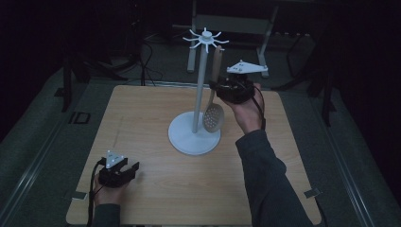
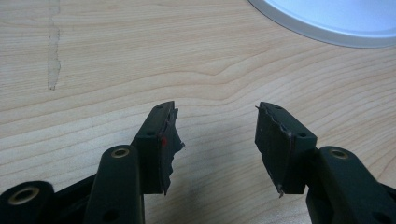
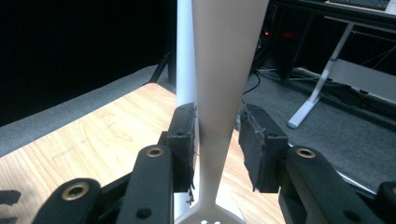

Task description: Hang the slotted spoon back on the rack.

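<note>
left gripper (image 1: 135,169): black body, grey three-cornered plate on top, black cable behind, red mark on one pad, brass-ringed holes below the worn pads | right gripper (image 1: 215,86): black body, grey plate above, brass-ringed holes, ragged pad edges | person: dark sleeve (image 1: 269,179) behind the right gripper

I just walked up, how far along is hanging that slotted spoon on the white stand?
Done: the slotted spoon hangs from the stand. In hand: the right tongs stand open around its handle; a gap shows at one pad. Left: back the tongs away. The left tongs rest open on the table.
</note>
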`<action>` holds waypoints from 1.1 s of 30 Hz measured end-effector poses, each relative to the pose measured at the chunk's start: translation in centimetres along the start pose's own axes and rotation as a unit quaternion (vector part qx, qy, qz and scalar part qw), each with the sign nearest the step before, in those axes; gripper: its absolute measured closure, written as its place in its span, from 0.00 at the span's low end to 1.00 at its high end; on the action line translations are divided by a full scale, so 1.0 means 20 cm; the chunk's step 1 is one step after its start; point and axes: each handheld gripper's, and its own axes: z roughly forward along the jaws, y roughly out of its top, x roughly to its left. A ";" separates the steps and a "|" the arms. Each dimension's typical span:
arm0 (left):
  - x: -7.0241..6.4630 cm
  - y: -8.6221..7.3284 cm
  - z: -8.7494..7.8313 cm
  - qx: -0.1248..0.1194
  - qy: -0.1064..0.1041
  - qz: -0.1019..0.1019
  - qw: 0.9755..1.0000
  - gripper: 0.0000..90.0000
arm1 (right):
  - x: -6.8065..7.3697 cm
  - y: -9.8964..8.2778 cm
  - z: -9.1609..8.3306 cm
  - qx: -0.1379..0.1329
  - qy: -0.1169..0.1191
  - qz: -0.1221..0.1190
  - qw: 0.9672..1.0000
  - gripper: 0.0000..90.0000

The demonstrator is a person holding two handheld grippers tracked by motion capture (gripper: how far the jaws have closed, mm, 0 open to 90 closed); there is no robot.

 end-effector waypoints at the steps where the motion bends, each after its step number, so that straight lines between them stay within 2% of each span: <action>1: 0.00 0.00 0.00 0.000 0.000 0.000 1.000 0.54 | 0.00 -0.01 0.00 0.001 0.001 0.002 1.000 0.71; 15: 0.00 0.00 0.01 -0.001 0.005 0.000 1.000 0.52 | -0.01 -0.10 -0.07 -0.002 0.008 -0.007 1.000 0.66; 22: 0.00 0.00 0.01 0.000 0.007 0.001 1.000 0.51 | -0.07 -0.21 -0.11 0.007 -0.003 0.001 1.000 0.66; 26: 0.00 0.00 0.01 0.002 0.007 0.001 1.000 0.51 | -0.11 -0.29 -0.12 0.016 -0.012 0.014 1.000 0.66; 28: 0.00 0.00 0.01 0.004 0.008 0.003 1.000 0.51 | -0.15 -0.34 -0.13 0.025 -0.018 0.026 0.999 0.66; 33: 0.00 0.00 0.01 0.005 0.009 0.004 1.000 0.51 | -0.22 -0.49 -0.14 0.053 -0.035 0.038 0.997 0.66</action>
